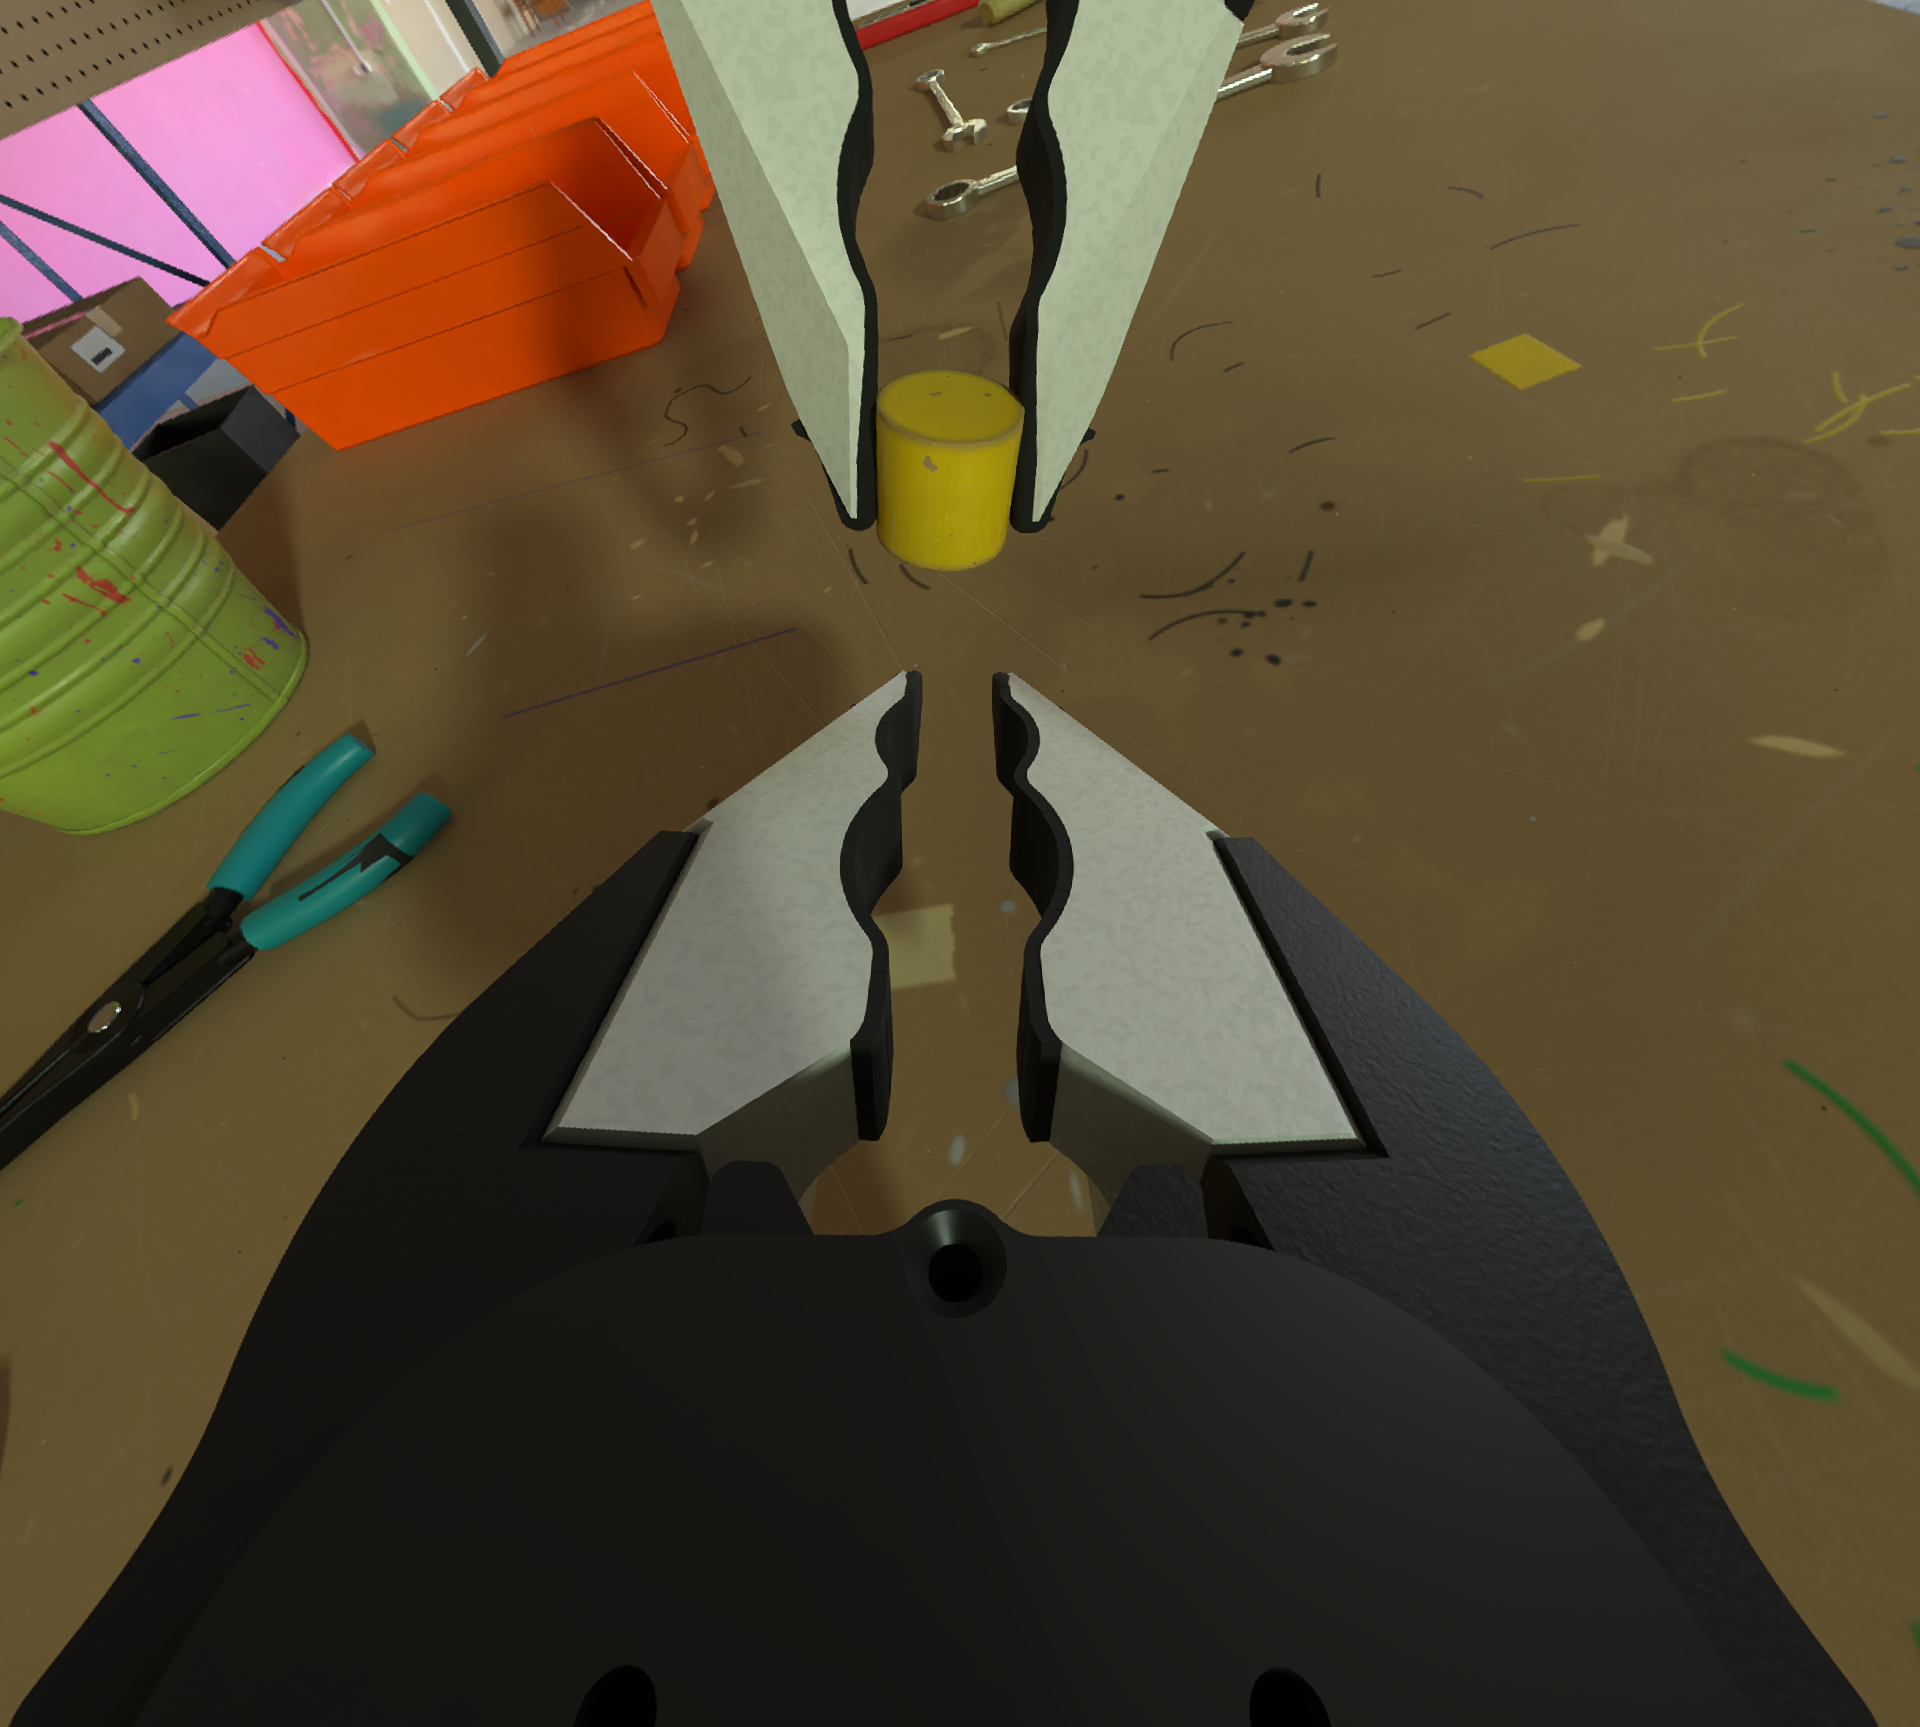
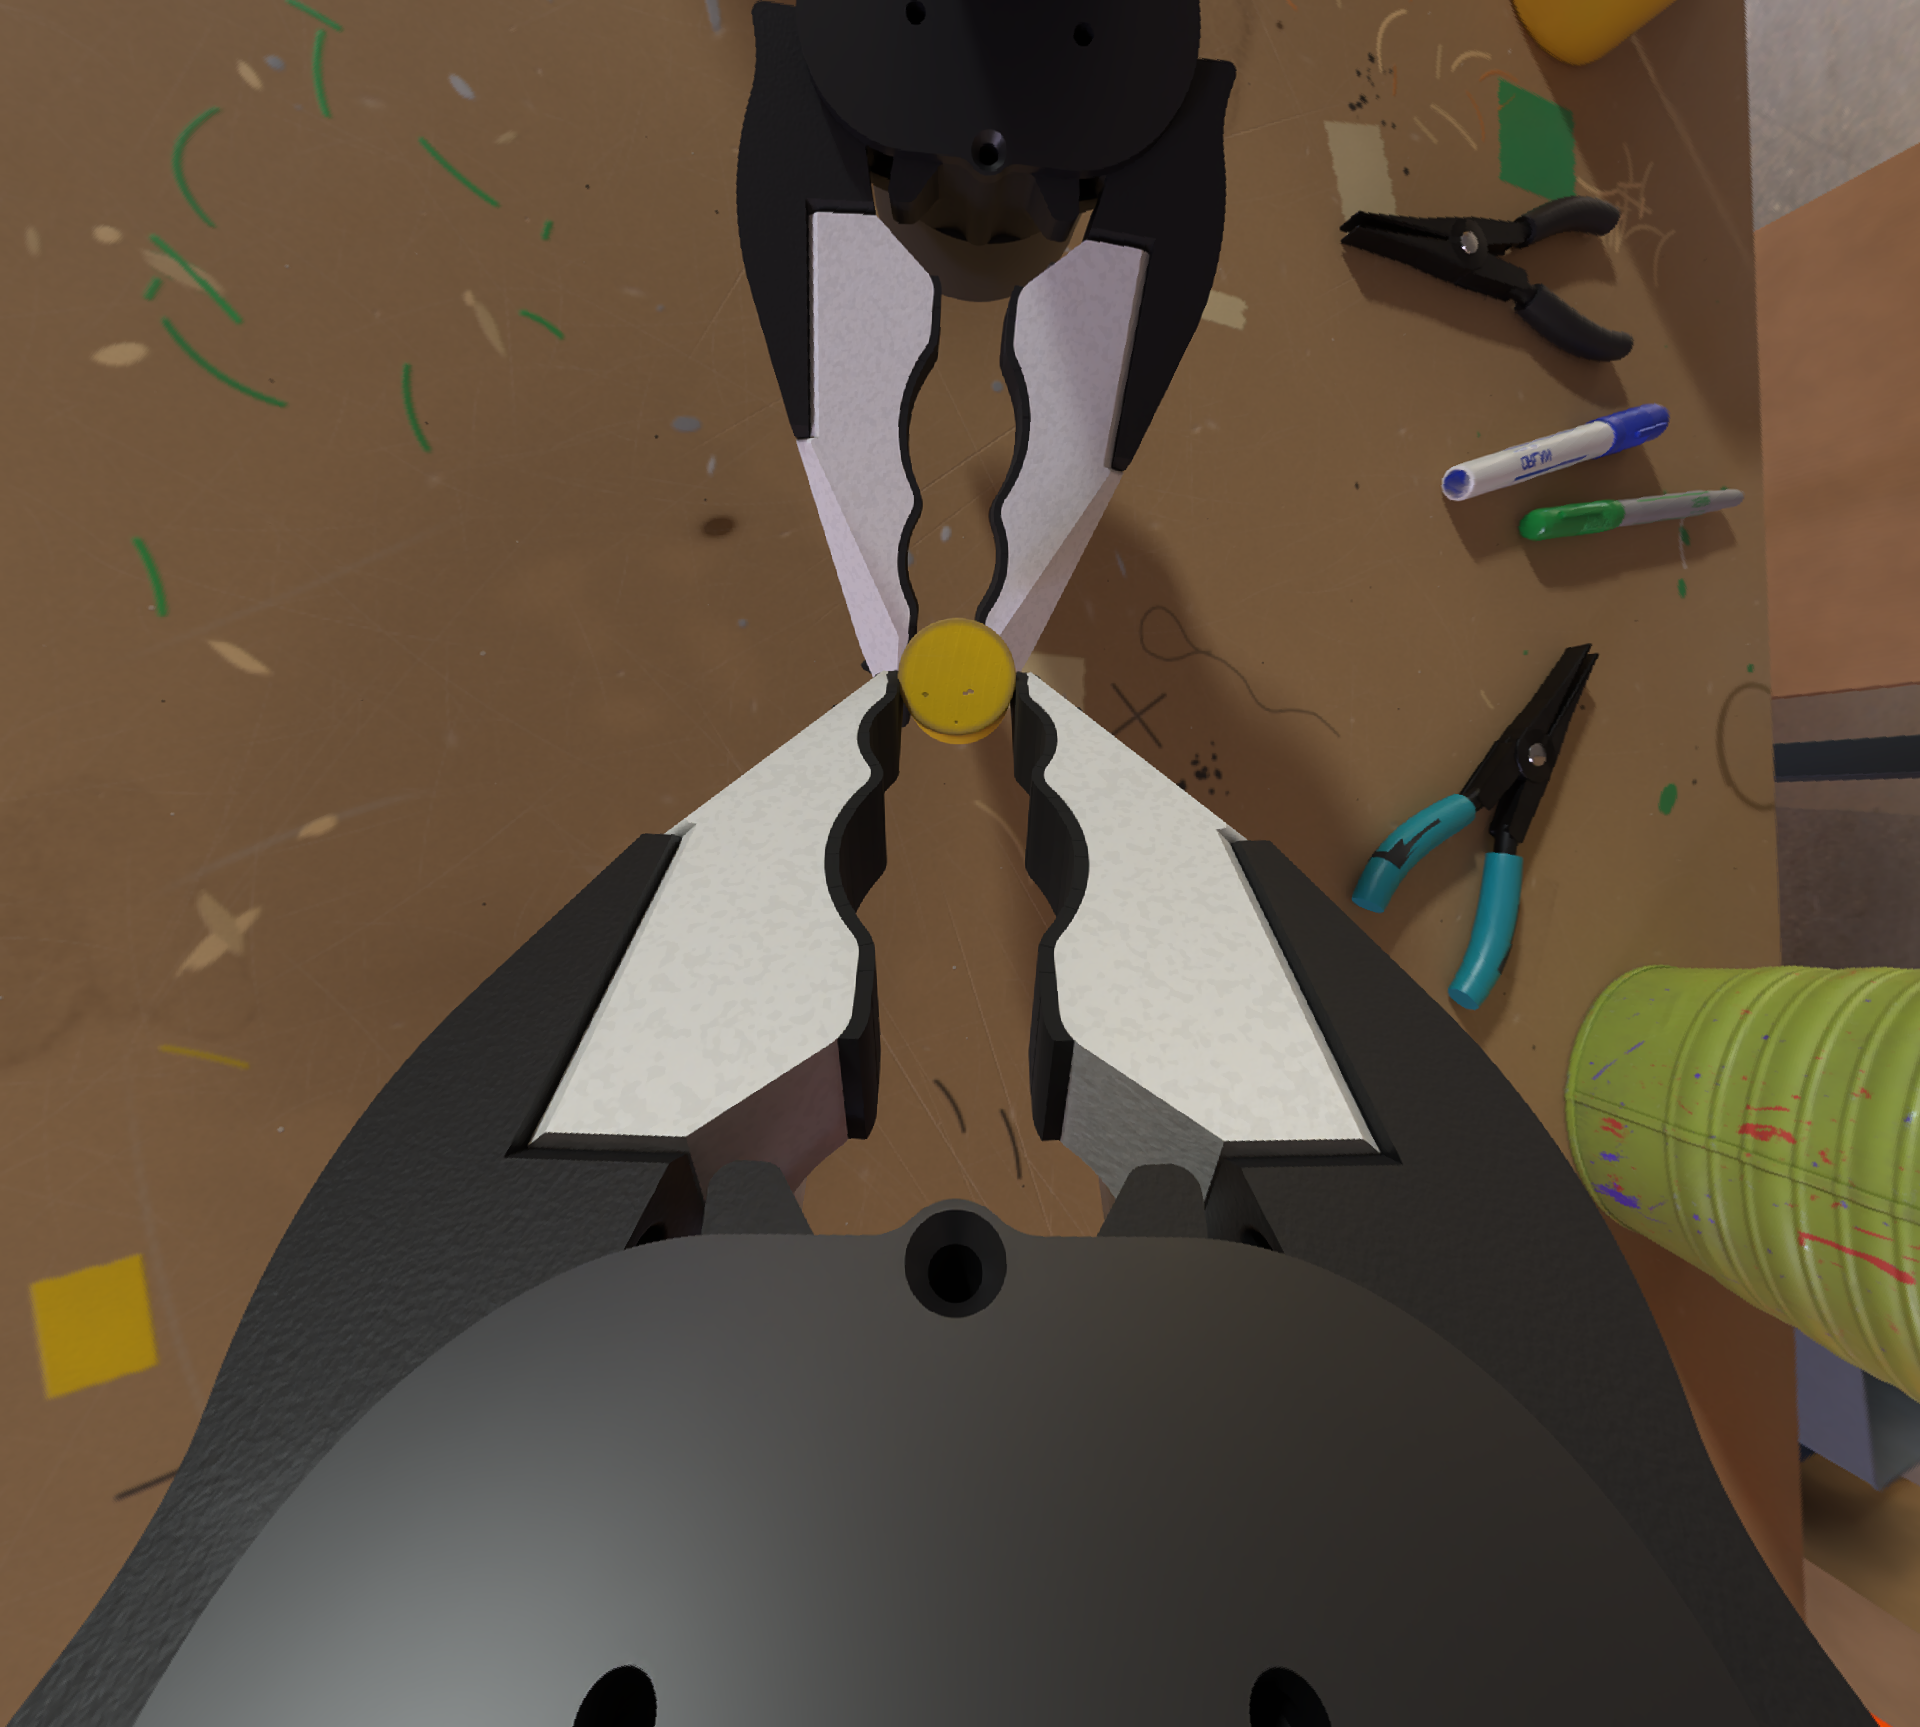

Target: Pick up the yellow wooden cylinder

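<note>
- Right gripper (image 2: 956, 690) pinches the yellow cylinder (image 1: 945, 472) between its fingertips, upright, just above the bench (image 1: 1455, 742).
- Left gripper (image 1: 954, 678) nearby, jaws narrow, holding nothing.
- Pliers (image 1: 208, 929) lie left, beside a green can (image 1: 104, 597).

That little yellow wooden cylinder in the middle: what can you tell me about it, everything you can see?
The yellow wooden cylinder is short and stubby, with a flat round top, a thin groove just below the rim and a few small scuffs. It stands upright on the scuffed brown worktable. The right gripper, coming from above, has it clamped between its two fingertips, one on each side. The left gripper points at it from nearby, not touching, with a narrow gap between its tips.
</note>
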